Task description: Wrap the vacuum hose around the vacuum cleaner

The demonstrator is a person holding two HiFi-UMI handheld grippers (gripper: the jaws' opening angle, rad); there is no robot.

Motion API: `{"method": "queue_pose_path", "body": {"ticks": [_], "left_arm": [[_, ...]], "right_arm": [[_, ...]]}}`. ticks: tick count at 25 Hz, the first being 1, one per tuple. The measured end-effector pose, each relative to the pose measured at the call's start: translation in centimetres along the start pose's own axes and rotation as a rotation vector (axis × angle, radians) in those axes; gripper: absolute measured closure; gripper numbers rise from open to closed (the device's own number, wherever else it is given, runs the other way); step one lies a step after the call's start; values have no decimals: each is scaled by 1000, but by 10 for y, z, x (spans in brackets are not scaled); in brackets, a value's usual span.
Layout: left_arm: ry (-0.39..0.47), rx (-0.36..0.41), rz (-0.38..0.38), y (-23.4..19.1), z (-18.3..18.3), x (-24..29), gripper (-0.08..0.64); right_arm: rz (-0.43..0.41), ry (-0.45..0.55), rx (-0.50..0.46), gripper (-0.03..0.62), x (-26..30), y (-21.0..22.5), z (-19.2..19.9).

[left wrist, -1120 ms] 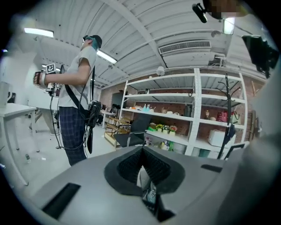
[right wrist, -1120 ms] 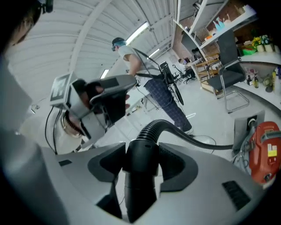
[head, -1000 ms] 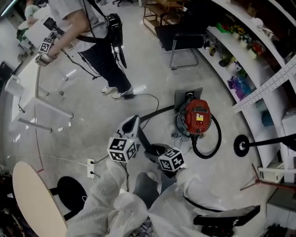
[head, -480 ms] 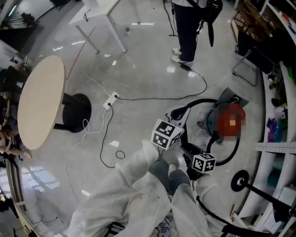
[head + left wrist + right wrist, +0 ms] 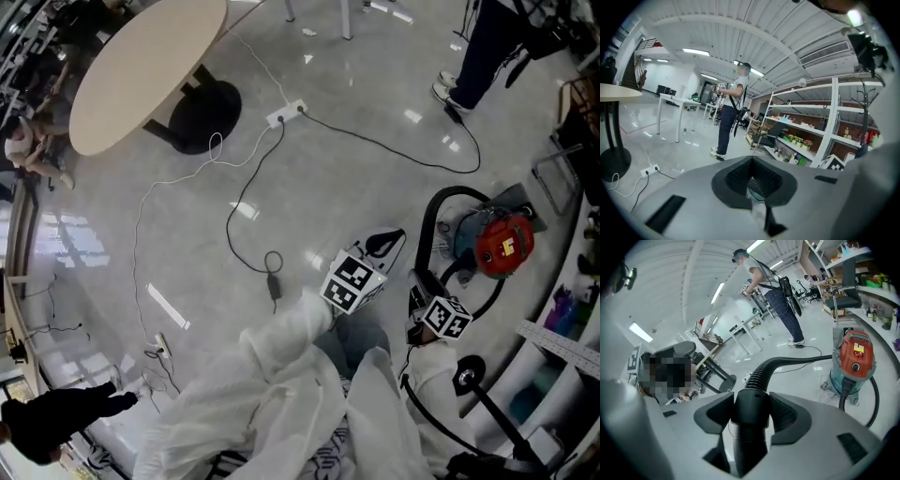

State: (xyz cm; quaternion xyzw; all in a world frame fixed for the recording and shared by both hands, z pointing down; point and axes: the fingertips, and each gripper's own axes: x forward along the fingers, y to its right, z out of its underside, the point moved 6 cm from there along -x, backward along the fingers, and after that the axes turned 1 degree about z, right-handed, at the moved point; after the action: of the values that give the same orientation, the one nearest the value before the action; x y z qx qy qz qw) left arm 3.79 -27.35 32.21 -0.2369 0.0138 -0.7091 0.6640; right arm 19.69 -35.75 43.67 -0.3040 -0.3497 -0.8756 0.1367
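**Mia:** It's a big room with a shiny grey floor (image 5: 328, 141) and shelves (image 5: 806, 131) along the wall. What is the person doing?

**Tom:** The right tool (image 5: 750, 416) is squeezed tight on the hard black end of the vacuum hose (image 5: 761, 373). The left tool (image 5: 752, 183) has its jaws pressed together too, but nothing shows between them.

**Mia:** Where does the hose go?

**Tom:** It bends away from the tool and runs across the floor to the red vacuum cleaner (image 5: 853, 359). Another bit sticks out of the front of the vacuum cleaner and curls down to the floor.

**Mia:** Is it wrapped yet?

**Tom:** It doesn't look so. From above, the hose lies in wide, loose loops beside the vacuum cleaner, not snug on it. The end is picked up, so that part seems done. Winding the hose round the body looks like the part that is left.
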Motion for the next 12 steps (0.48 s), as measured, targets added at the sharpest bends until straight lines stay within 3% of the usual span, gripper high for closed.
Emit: {"method": "queue_pose_path", "body": {"ticks": [6, 12], "left_arm": [[7, -11, -44, 3, 31, -68, 558], [-33, -43, -92, 5, 75, -58, 558]], "right_arm": [[20, -5, -31, 354, -25, -17, 50], [9, -72, -63, 354, -18, 4, 95]]}}
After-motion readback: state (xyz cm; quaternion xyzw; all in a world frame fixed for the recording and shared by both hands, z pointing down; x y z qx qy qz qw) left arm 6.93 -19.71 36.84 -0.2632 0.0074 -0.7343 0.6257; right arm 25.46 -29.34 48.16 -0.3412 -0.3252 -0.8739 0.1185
